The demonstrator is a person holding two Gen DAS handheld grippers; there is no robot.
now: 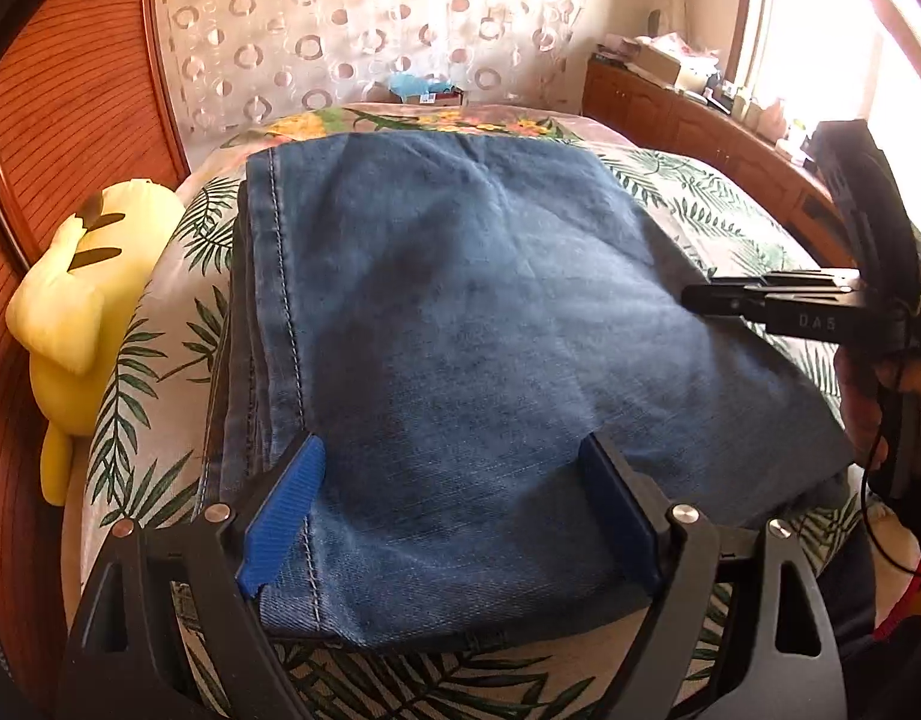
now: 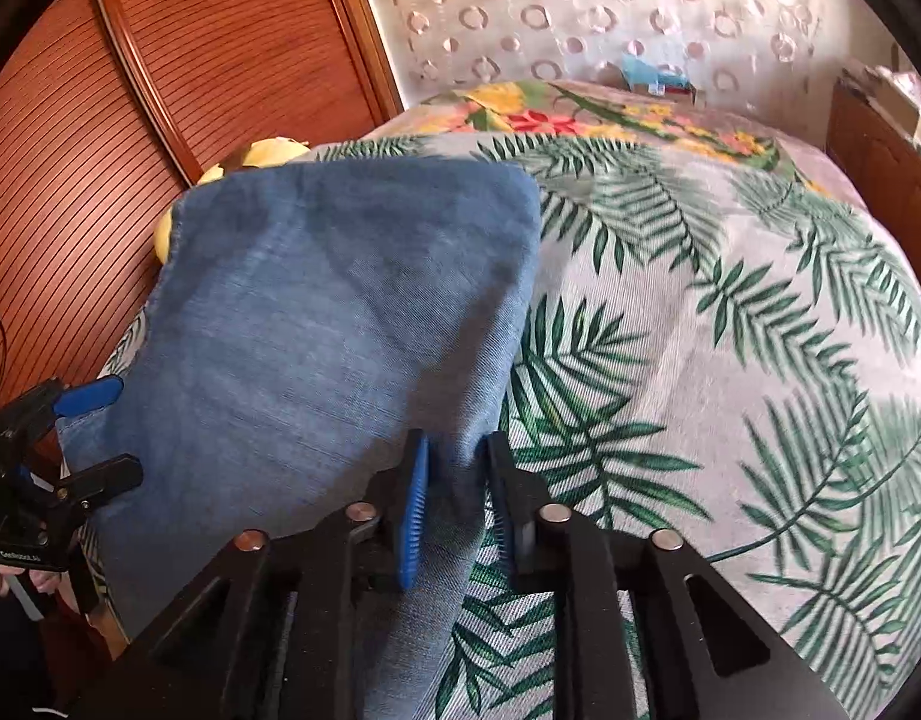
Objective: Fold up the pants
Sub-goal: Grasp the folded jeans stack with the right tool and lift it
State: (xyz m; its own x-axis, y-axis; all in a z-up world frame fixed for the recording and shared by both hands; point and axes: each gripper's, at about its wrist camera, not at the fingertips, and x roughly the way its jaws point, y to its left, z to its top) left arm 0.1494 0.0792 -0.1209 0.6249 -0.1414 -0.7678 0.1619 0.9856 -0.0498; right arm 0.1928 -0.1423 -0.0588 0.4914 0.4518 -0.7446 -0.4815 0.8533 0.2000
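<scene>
The folded pants (image 1: 460,312) lie on the bed (image 2: 730,330), soft, heavy denim best taken at the thick edges, left hand-held gripper (image 1: 454,510) spread wide over them, right hand-held gripper (image 2: 457,498) narrowly straddling their edge.

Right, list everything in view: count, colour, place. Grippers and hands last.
jeans: one pair, blue denim, folded on the bed
bedspread: one, pale with green palm leaves, covering the bed
plush toy: one, yellow, at the bed's edge against the wardrobe
wardrobe: one, reddish slatted wood, beside the bed
curtain: one, pale with ring pattern, behind the bed
cabinet: one, brown wood, cluttered top, under the window
left gripper: black with blue pads, jaws wide over the jeans' near edge
right gripper: black with blue pads, jaws narrow, denim edge between them
hand: one, holding the right gripper
</scene>
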